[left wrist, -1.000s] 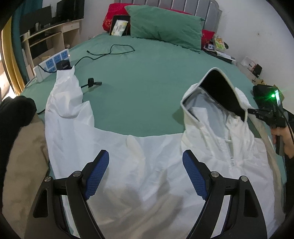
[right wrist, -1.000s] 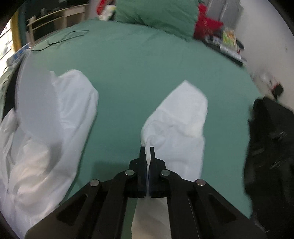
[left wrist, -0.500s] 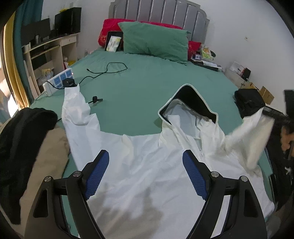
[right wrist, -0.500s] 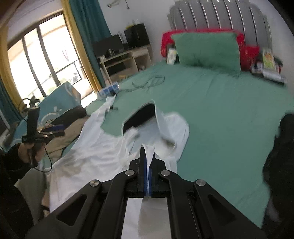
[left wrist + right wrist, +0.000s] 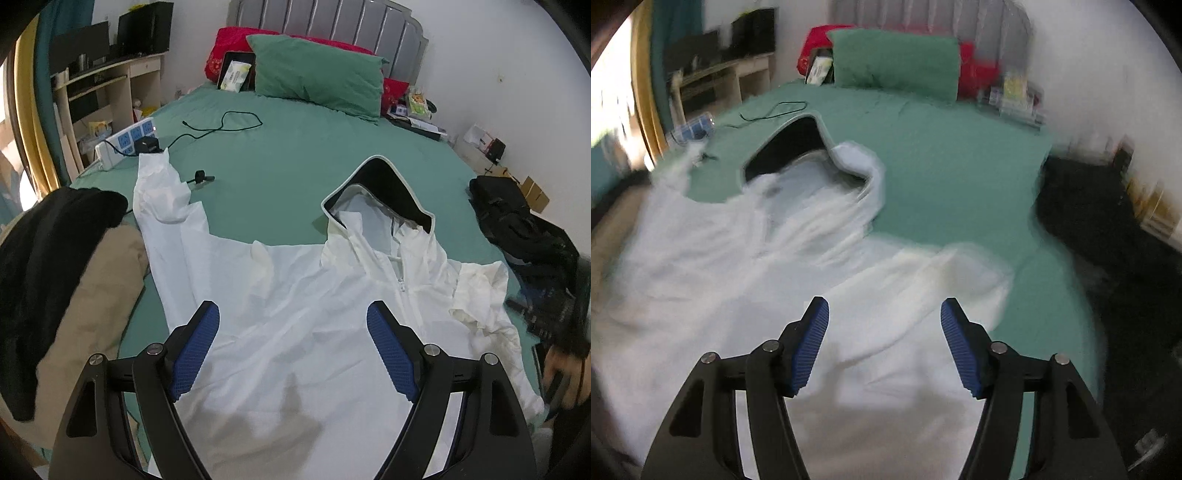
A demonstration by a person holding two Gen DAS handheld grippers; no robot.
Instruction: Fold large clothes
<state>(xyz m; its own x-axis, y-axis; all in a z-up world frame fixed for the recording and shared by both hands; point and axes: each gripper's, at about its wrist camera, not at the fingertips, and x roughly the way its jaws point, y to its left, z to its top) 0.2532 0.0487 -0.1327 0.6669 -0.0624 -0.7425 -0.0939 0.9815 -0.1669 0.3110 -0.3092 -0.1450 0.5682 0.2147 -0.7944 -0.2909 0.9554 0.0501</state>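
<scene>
White fabric: I see the hooded jacket [image 5: 295, 314] lying spread on the green bed [image 5: 288, 162], front side up, its hood [image 5: 384, 192] open toward the pillow [image 5: 317, 88].
Left sleeve: it lies stretched toward the power strip [image 5: 125, 142] at the bed edge.
Right sleeve: it lies bunched [image 5: 480, 295] on the jacket's side, near the black bag [image 5: 509, 210].
Left tongs [image 5: 293, 347]: I hold them wide open above the jacket body, with nothing between the blue pads.
Right tongs [image 5: 884, 345]: also wide open and holding nothing, above the white cloth; this view is blurred.
Beside the bed: dark and beige clothes [image 5: 55, 266] lie piled at the left.
</scene>
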